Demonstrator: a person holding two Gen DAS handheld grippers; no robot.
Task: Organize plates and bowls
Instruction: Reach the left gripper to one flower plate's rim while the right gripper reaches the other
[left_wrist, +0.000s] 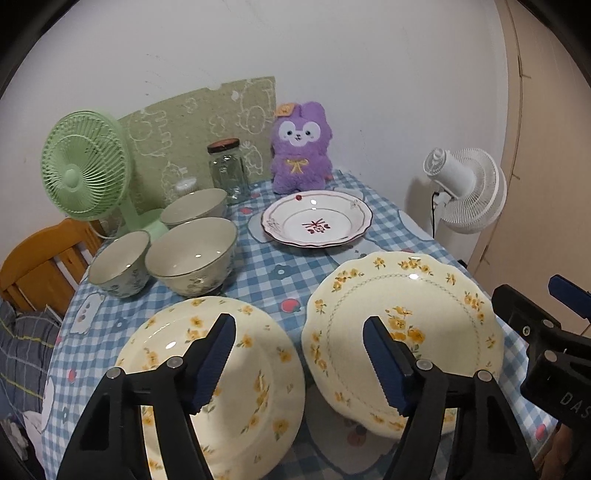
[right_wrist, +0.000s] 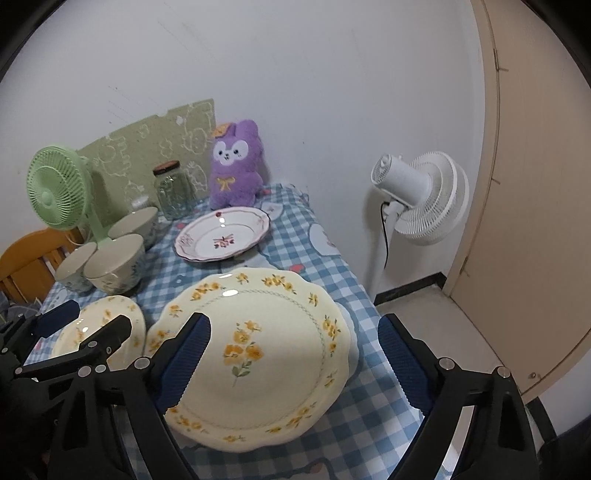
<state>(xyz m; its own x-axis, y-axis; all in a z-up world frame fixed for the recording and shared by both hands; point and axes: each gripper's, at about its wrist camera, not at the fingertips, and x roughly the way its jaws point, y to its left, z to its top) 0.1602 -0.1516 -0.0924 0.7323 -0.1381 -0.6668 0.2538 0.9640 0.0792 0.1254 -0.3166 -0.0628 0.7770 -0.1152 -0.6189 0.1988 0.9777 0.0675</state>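
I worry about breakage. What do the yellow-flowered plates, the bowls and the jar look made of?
Yellow-flowered plates: likely glazed ceramic; glossy cream surface with sharp light glints.
Bowls: probably glazed stoneware or porcelain; smooth shiny insides, painted sides.
Jar: clear glass, see-through; its dark lid's material is unclear.

Light: soft, even indoor light from above; both views moderately bright.
Glare: small white highlights on the red-patterned plate (left_wrist: 317, 219), the bowls (left_wrist: 192, 254) and the large yellow-flowered plate (right_wrist: 255, 350).
Shadows: the gripper fingers cast broad soft shadows over the plates at the table's near edge.
Distortion: strong fisheye bend; the door frame (right_wrist: 491, 147) curves, and black vignette fills the corners.
Focus: centre sharp, slight softness toward the rim.
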